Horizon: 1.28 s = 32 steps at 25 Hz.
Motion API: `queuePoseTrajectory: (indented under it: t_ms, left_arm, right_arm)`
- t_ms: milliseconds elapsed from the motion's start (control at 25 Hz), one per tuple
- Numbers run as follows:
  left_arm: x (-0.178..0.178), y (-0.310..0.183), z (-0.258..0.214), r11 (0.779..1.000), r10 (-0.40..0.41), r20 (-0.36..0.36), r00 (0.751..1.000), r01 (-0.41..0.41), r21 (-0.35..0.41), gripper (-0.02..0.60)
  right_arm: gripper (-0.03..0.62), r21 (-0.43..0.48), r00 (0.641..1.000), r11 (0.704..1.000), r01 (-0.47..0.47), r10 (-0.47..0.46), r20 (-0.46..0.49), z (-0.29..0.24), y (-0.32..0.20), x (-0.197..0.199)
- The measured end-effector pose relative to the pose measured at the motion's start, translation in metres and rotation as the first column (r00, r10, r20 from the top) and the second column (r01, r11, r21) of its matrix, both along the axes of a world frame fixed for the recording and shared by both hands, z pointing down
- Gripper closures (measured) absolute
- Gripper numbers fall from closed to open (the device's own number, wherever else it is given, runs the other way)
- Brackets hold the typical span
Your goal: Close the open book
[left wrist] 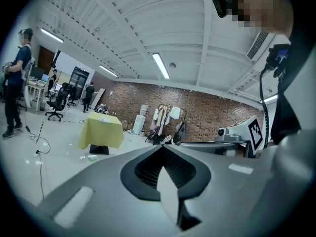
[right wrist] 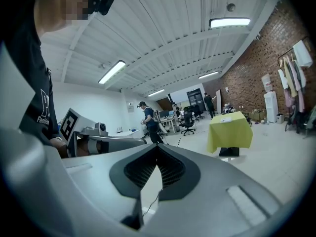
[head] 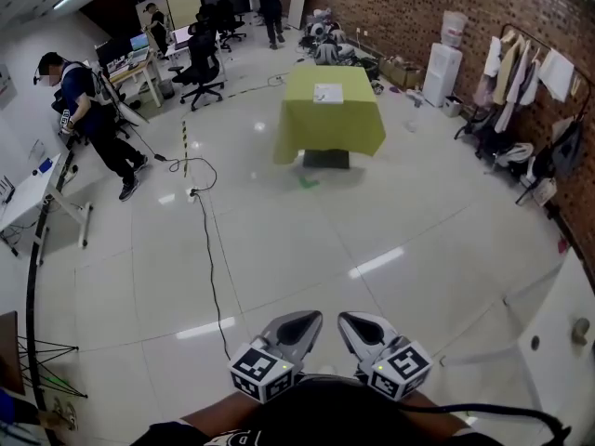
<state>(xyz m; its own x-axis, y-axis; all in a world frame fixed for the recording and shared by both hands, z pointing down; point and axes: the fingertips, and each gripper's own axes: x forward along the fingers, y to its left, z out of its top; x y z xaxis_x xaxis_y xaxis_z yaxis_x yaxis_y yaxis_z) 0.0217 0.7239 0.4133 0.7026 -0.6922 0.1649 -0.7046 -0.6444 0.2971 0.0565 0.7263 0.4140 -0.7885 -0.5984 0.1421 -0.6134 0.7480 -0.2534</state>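
- The left hand-held gripper [left wrist: 162, 151] has its jaws pressed together at the tips, with nothing between them.
- The right hand-held gripper [right wrist: 157, 147] is the same: its tips meet and it is empty (the two sit side by side, low in the head view, close to the person's body).
- The book [head: 327, 93] is a pale flat shape on top of the table [head: 325, 133], well apart from both grippers. It is too small to tell whether it lies open.
- The table stands alone in the middle of the room, and a yellow-green cloth hangs down its visible sides.
- A wide stretch of glossy tiled floor [head: 390, 212] lies between the grippers and the table.
- A black cable [head: 210, 263] runs along the left of that stretch.
- At the left edge there is a white desk [head: 33, 189], with a standing person [head: 93, 119] near it.
- At the right edge there is a brick wall [head: 409, 7] with a clothes rack [head: 516, 72] and a water dispenser [head: 439, 72] against it.
- Cardboard boxes [head: 402, 71] sit at the foot of that wall (their contents cannot be made out).
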Motion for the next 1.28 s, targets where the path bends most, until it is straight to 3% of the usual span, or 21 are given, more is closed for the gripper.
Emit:
queuePoseTrajectory:
  t_ms: [280, 680, 1280]
  left_arm:
    - [0.019, -0.020, 0.000, 1.000, -0.011, 0.054, 0.998, 0.011, -0.006, 0.574]
    - [0.047, -0.049, 0.006, 0.996, 0.084, 0.103, 0.991, -0.085, -0.002, 0.574]
    - [0.004, -0.143, 0.003, 0.997, 0.080, 0.065, 0.995, -0.081, 0.006, 0.574]
  right_arm:
    - [0.586, -0.004, 0.999, 1.000, 0.001, -0.001, 0.039, 0.005, -0.018, 0.026]
    - [0.586, -0.037, 0.996, 0.998, -0.060, 0.063, 0.071, 0.015, -0.049, 0.046]
    - [0.586, -0.035, 0.997, 0.997, -0.075, 0.076, 0.027, 0.016, -0.138, 0.006]
